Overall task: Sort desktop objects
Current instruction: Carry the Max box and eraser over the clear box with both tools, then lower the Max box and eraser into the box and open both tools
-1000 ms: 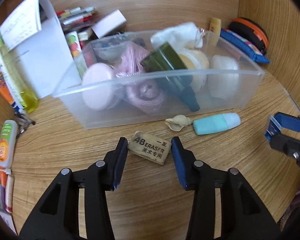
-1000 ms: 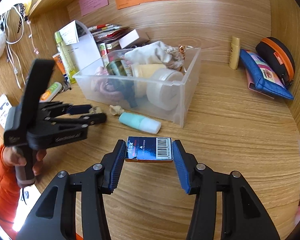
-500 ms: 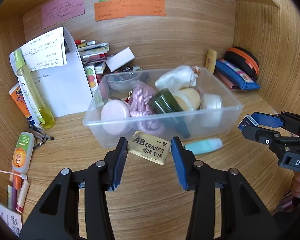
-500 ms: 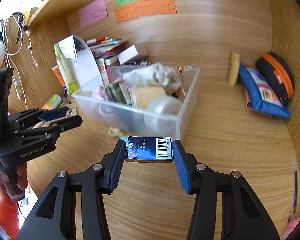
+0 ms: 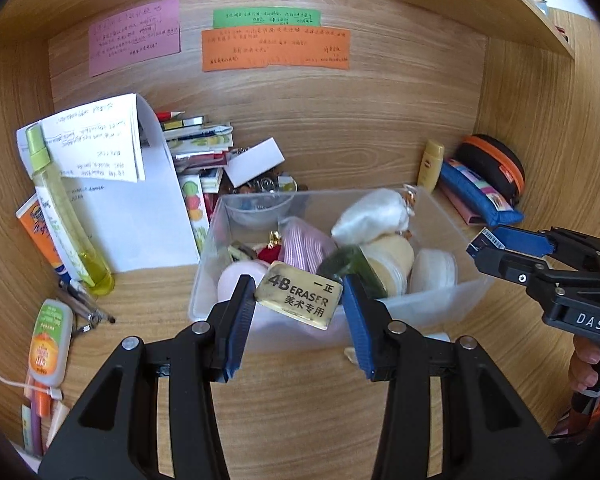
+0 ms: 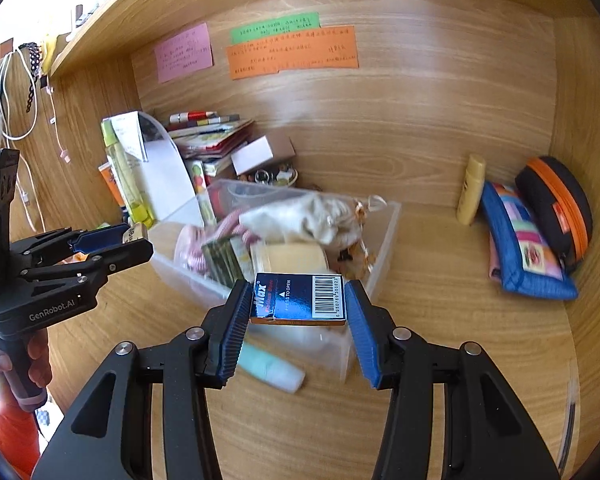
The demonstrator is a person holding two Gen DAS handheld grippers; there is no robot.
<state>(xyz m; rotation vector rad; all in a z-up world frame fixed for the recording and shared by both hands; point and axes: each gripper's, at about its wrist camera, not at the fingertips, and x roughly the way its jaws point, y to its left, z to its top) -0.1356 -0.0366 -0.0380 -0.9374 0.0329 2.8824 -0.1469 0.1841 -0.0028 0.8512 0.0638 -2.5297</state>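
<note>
The eraser [image 5: 299, 300], a worn yellowish-tan block printed "4B ERASER" over Chinese characters, is sitting tilted, its right end lower, clamped by its ends between blue pads in front of the bin [image 5: 452, 304]. The box [image 6: 299, 299], small, dark blue, with a white barcode panel and "PRESS TO OPEN" print, is lying level, pinched by its short ends. The bin, a clear plastic tub, is resting on the wooden desk, holding pink cord, a white cloth bundle, round jars and a dark green bottle.
</note>
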